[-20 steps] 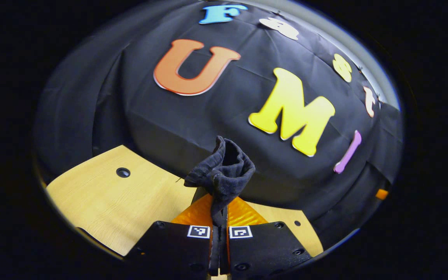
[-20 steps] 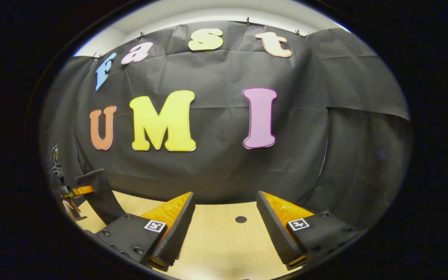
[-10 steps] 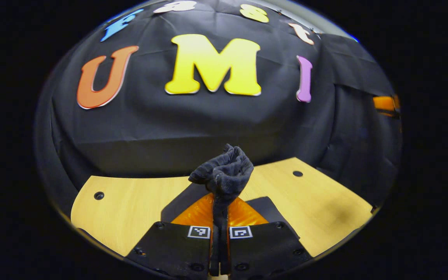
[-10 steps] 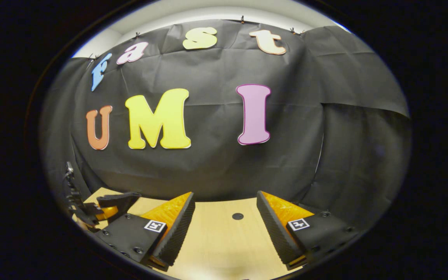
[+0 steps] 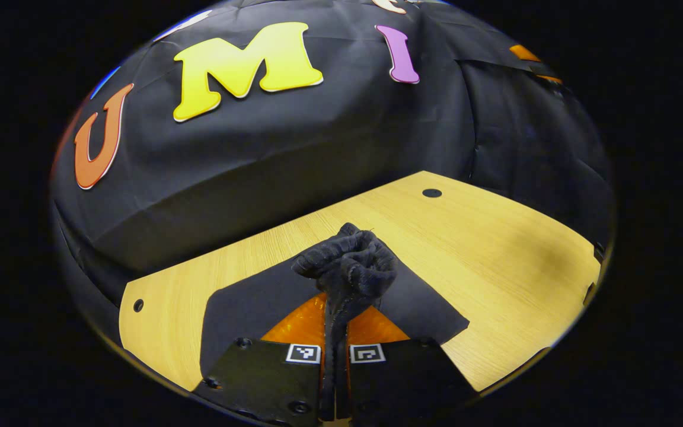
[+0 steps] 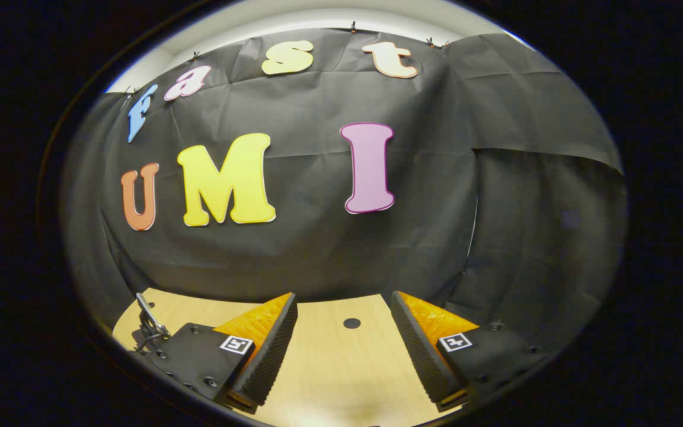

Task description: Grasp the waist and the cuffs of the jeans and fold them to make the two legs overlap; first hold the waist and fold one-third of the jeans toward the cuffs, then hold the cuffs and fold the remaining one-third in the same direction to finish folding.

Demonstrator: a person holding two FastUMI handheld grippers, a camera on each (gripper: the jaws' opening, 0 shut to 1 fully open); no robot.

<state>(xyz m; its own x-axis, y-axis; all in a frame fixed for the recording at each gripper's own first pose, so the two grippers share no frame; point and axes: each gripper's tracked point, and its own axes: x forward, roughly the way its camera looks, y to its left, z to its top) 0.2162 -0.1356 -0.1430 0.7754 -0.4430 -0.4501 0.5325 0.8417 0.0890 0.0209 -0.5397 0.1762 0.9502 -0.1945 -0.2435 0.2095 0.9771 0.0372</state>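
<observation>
In the left gripper view my left gripper (image 5: 335, 314) is shut on a bunched edge of the dark jeans (image 5: 347, 264). The crumpled denim sticks up above the fingertips, and flat dark cloth (image 5: 252, 308) spreads beneath on the wooden table (image 5: 495, 249). Which part of the jeans is held cannot be told. In the right gripper view my right gripper (image 6: 344, 332) stands open above bare table (image 6: 341, 373), with nothing between its fingers. A bit of the other gripper's metal and dark body (image 6: 149, 326) shows at the far left edge.
The light wooden table has small round holes (image 5: 431, 193) (image 5: 138, 305) (image 6: 351, 323). The black booth wall stands close behind the table's far edge and wraps round to the right.
The left gripper has tipped downward with the jeans in its hold; more table and flat cloth show beneath it. The right gripper stayed open, shifting slightly; the other gripper sank lower at its left edge.
</observation>
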